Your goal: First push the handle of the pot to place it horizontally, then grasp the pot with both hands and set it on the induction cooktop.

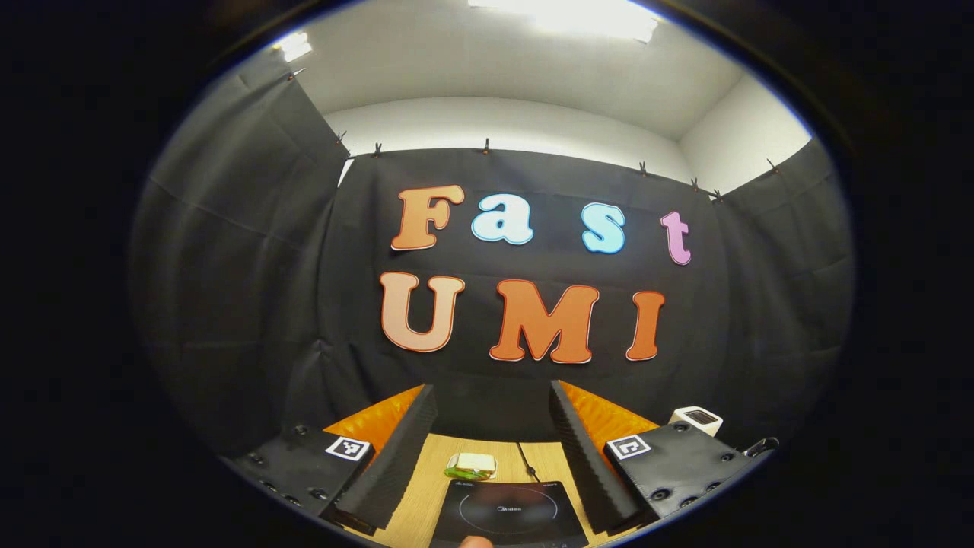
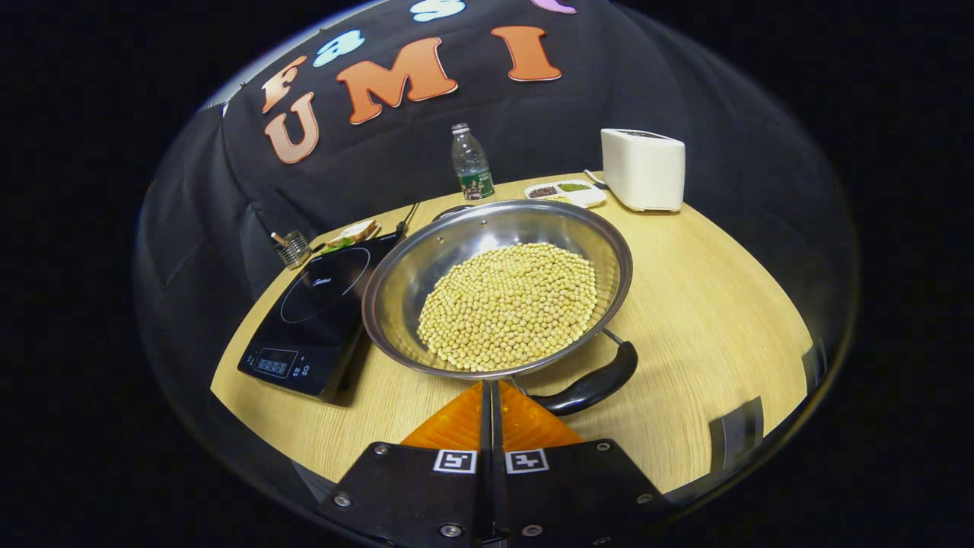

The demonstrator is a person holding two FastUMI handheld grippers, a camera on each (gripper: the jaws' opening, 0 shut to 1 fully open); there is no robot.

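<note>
The left gripper (image 1: 493,426) has its fingers spread wide, holding nothing, up above the induction cooktop (image 1: 508,514). The right gripper (image 2: 491,407) has its fingers pressed together, with the tips right at the near rim of the pot (image 2: 498,285), next to the pot's black handle (image 2: 590,387). The shiny pot is full of yellow beans (image 2: 508,303). It sits on the desk (image 2: 708,304), just beside the cooktop.

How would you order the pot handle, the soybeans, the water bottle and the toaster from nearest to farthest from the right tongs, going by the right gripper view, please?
1. Pot handle: just ahead, slightly right of the shut right tongs.
2. Soybeans: inside the pot.
3. Water bottle and toaster: both at the far edge, too close to call.
</note>
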